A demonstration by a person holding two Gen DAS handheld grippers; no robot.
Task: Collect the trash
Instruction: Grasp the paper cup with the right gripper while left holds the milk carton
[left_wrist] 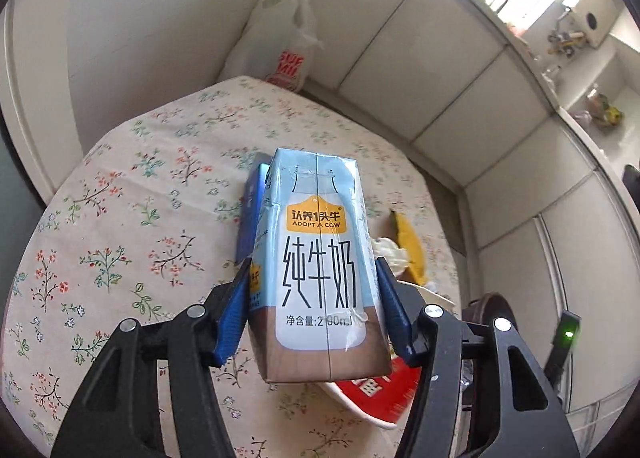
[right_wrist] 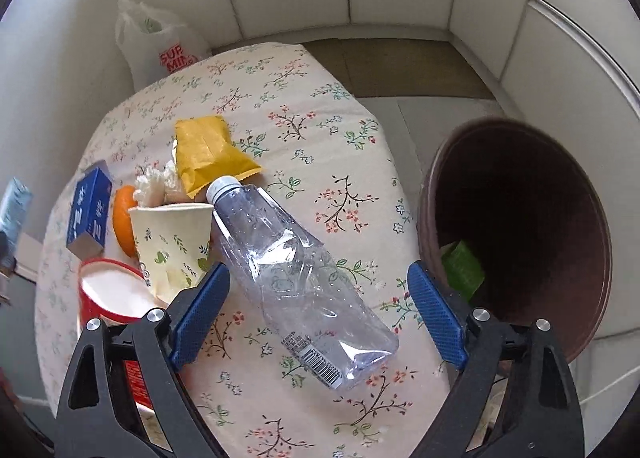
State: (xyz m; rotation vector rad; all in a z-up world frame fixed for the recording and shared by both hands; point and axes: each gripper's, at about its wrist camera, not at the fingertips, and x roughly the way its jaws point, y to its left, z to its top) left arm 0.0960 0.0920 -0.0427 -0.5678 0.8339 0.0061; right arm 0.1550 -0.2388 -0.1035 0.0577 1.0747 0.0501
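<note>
Between the blue pads of the left tongs point(left_wrist: 316, 290) a milk carton point(left_wrist: 316, 258) is clamped upright, lifted clear of the floral tablecloth point(left_wrist: 120, 218). Behind the carton lies a blue box point(left_wrist: 250, 218); to its right, a yellow packet point(left_wrist: 410, 246) and crumpled tissue point(left_wrist: 390, 254); below it, a red cup point(left_wrist: 384, 394).

Right tongs point(right_wrist: 320, 318) stand wide apart, gripping nothing. A crushed clear bottle point(right_wrist: 296, 266) lies on the cloth between the fingers, cap pointing away. Left of the left finger: a paper cup point(right_wrist: 172, 238), an orange point(right_wrist: 123, 218), the red cup point(right_wrist: 112, 294). Just beyond the right finger stands a brown bin point(right_wrist: 520, 226) holding a green wrapper point(right_wrist: 462, 268). A white bag point(right_wrist: 160, 46) sits at the far wall.
</note>
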